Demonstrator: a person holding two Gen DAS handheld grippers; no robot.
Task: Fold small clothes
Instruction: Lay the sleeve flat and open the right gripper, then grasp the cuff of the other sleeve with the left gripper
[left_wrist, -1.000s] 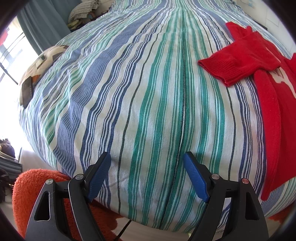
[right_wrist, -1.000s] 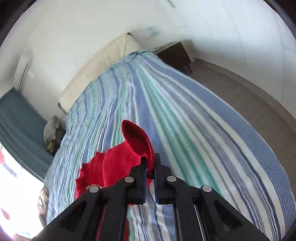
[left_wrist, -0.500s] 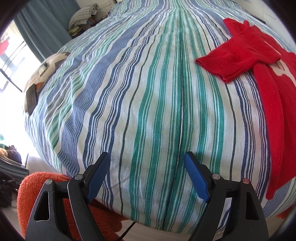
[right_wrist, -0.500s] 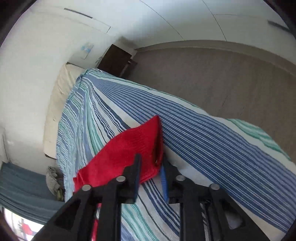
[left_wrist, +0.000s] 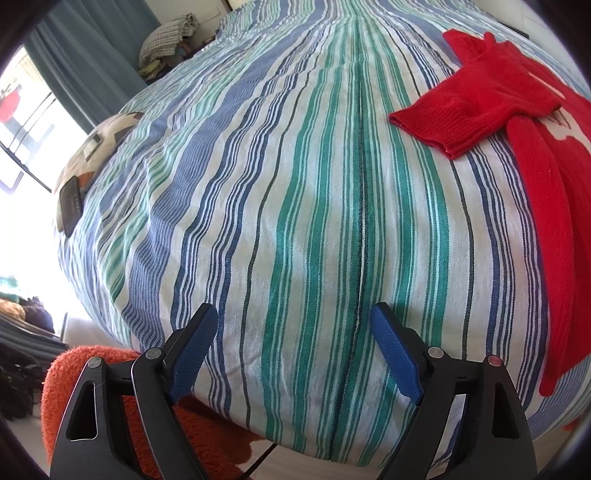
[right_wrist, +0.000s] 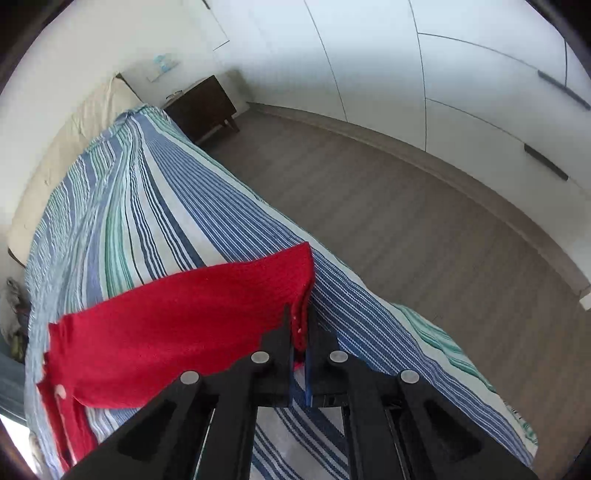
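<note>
The right gripper is clamped on the cuff of a red sweater lying on the striped bedspread; that sleeve stretches leftward from its jaws. The left gripper hangs wide open over bare stripes, its jaws opening, nothing between them.

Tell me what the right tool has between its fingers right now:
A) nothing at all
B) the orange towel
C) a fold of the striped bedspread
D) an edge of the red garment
D: in the right wrist view the right tool is shut on an edge of the red garment, which lies spread over the striped bedspread.
</note>
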